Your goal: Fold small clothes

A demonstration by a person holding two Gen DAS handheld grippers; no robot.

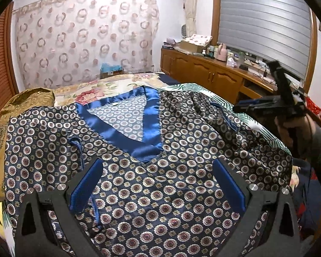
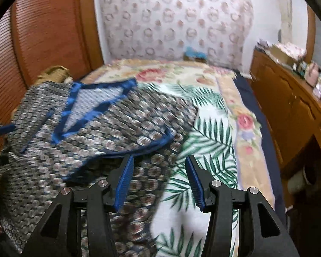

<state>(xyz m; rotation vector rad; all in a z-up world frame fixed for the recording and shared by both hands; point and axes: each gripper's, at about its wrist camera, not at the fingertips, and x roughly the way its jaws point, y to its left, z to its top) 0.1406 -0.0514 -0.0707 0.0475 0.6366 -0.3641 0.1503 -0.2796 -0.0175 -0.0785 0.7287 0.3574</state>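
A navy satin top [image 1: 171, 171] with a ring pattern and a bright blue V-neck band [image 1: 147, 132] lies spread face up on the bed. My left gripper [image 1: 158, 184] is open and empty, low over the top's chest. In the right wrist view the same top [image 2: 79, 132] lies left of centre, blurred, its right sleeve folded over with a blue hem [image 2: 160, 141]. My right gripper [image 2: 158, 182] is open and empty, over the top's right edge. It also shows in the left wrist view [image 1: 276, 105] at the right, held by a hand.
The bed has a palm-leaf sheet [image 2: 205, 141] and a floral blanket [image 2: 181, 72]. A gold cushion [image 1: 25, 100] lies at the left. A wooden cabinet [image 1: 214, 72] with clutter runs along the right. Dark clothes [image 1: 306, 192] lie off the bed's right side.
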